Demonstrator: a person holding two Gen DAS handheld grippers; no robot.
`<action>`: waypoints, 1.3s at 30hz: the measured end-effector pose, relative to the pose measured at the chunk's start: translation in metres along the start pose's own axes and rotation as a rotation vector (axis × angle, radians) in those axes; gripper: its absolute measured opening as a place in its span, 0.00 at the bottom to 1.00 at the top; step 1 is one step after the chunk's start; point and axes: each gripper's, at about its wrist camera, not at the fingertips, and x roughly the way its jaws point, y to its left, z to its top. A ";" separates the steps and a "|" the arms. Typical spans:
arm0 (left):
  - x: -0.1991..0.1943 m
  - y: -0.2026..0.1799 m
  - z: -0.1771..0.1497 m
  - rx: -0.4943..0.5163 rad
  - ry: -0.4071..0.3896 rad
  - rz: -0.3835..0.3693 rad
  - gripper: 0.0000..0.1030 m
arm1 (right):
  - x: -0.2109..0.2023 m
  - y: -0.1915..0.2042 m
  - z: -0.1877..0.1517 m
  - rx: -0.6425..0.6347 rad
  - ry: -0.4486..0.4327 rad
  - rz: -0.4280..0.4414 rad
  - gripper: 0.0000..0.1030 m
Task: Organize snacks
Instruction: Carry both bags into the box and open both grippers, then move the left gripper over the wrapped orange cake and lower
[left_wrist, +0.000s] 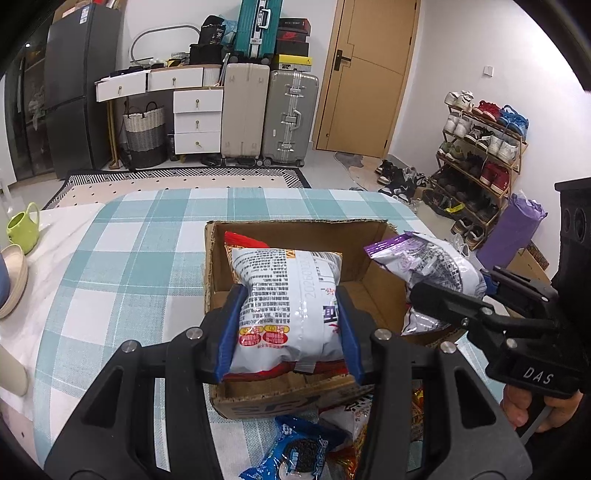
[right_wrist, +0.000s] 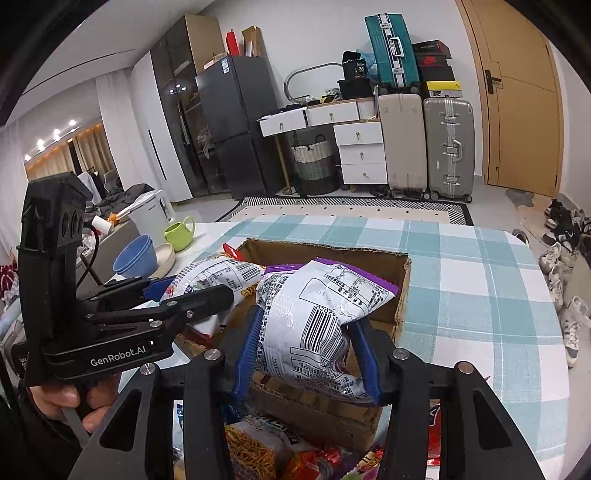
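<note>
I am holding two snack bags over the open box (left_wrist: 373, 291), which is sitting on the checked cloth (left_wrist: 129, 258) at the centre of both frames. My left gripper (left_wrist: 290, 325) is clamped on the red bag (left_wrist: 288, 295), its blue pads pressing both sides low in the left view, with the bag's printed white back facing me. My right gripper (right_wrist: 306, 354) is squeezing the purple bag (right_wrist: 321, 310), barcode side up, at lower centre of the right view; in the left view that bag is hanging at the box's right edge. More snacks, among them a blue cookie pack (left_wrist: 299, 450), are lying at the bottom edge in front of the box. A green mug (left_wrist: 24, 227) is standing at the far left.
</note>
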 end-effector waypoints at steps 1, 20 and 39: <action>0.003 0.001 0.001 0.002 0.002 0.004 0.43 | 0.001 0.000 0.000 0.002 0.004 -0.002 0.46; -0.018 0.007 -0.001 -0.023 0.009 0.005 0.84 | -0.058 -0.013 -0.012 0.037 -0.088 -0.065 0.99; -0.095 0.001 -0.060 -0.018 0.019 0.028 0.99 | -0.107 -0.008 -0.066 0.105 -0.030 -0.095 0.99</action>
